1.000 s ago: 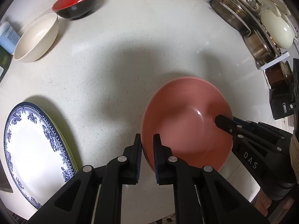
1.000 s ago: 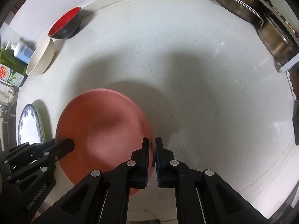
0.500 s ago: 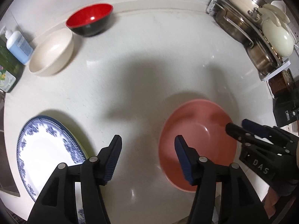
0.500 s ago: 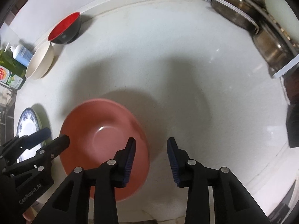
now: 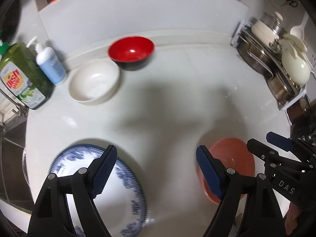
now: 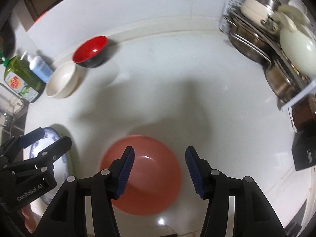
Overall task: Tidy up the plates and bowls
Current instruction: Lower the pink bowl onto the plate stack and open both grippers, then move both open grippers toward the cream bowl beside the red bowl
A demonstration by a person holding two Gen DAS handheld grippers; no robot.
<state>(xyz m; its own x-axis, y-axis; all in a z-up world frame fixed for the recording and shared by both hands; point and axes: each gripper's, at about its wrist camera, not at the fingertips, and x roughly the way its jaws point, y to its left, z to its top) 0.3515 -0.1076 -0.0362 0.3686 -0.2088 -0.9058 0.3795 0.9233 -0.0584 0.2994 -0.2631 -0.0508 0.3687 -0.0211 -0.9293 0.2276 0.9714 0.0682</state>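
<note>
Near the pink bowl [image 6: 144, 177], seemingly unobstructed, both tools, left tool [image 5: 156, 169] and right tool [image 6: 160, 171], gape.

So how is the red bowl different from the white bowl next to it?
The red bowl is glossy red inside and black outside; the white bowl is cream all over. The red bowl stands nearer the wall, and the white bowl sits closer to the soap bottles. The white bowl looks a little wider. Both stand upright and empty, side by side on the counter.

Green soap bottle [image 5: 23, 77]; blue pump bottle [image 5: 50, 64] — pot rack [image 5: 276, 65].
</note>
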